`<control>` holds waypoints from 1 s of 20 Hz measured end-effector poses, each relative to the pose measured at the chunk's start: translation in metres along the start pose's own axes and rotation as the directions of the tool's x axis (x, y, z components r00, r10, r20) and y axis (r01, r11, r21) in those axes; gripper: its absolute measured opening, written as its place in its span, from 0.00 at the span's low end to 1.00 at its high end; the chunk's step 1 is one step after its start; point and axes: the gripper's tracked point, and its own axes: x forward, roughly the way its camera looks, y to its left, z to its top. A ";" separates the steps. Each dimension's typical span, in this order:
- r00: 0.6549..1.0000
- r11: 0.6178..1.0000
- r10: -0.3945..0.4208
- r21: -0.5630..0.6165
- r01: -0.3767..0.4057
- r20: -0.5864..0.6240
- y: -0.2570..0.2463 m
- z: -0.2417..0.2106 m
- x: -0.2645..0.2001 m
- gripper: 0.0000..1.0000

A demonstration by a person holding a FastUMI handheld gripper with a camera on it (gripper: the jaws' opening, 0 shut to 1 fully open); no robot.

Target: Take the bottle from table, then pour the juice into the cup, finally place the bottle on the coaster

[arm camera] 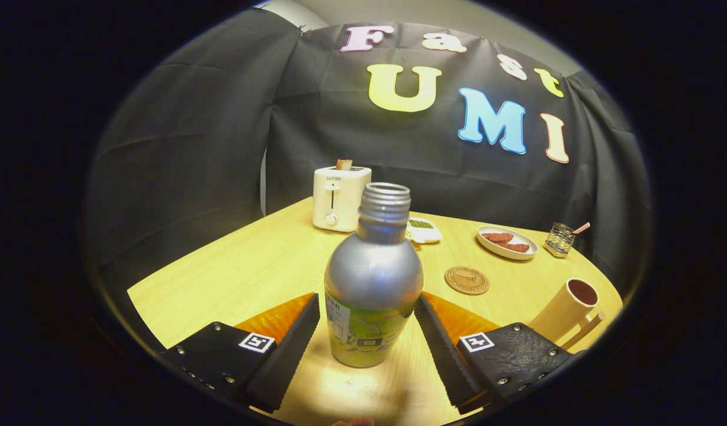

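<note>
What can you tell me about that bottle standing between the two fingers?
The bottle stands upright on the wooden table, between the open fingers of the gripper. Its upper body and shoulder look like matt silver metal, with a green label wrapped round the lower part. The threaded neck is uncapped. The fingers flank its lower half closely; whether they touch it I cannot tell. Beyond it stands a toaster.

"SUPOR" brand on toaster (pixel 340 198) front; bottle (pixel 372 284) label unreadable.
</note>
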 end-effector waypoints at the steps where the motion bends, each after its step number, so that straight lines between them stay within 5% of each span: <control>1: 1.000 1.000 0.003 -0.005 -0.003 -0.008 0.001 -0.003 0.002 0.98; 8: 0.999 1.000 -0.008 0.007 0.008 -0.049 -0.001 -0.017 0.007 0.98; 20: 0.994 0.998 0.048 0.035 -0.045 -0.093 0.004 -0.019 0.010 0.77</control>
